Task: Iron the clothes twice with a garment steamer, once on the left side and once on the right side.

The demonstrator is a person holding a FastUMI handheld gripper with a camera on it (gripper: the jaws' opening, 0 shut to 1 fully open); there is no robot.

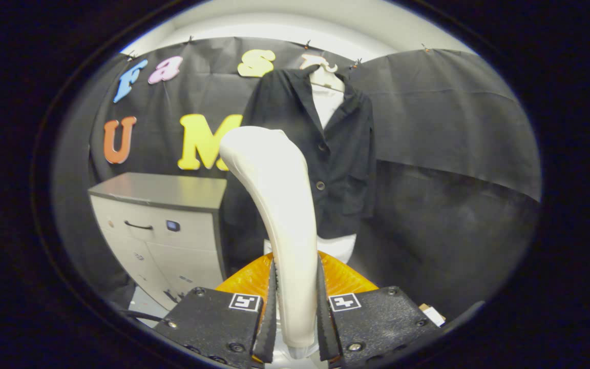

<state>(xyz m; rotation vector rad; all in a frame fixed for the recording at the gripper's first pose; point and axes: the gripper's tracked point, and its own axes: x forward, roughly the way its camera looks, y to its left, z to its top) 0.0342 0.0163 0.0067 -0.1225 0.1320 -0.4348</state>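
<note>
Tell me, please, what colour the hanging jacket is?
Black, over a white shirt; the jacket shows in the gripper view.

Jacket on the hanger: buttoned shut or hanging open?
Partly shut. The jacket hangs on a hanger, fronts meeting at the buttons, collar open over a white shirt. The gripper clamps the steamer.

No readable text shows on the jacket (336, 154) or the cabinet (167, 225).

My gripper (295, 307) has both fingers clamped on the white garment steamer (279, 205), held upright. Beyond the steamer hangs a black jacket (336, 154); a grey cabinet (167, 220) stands left of the jacket.
</note>
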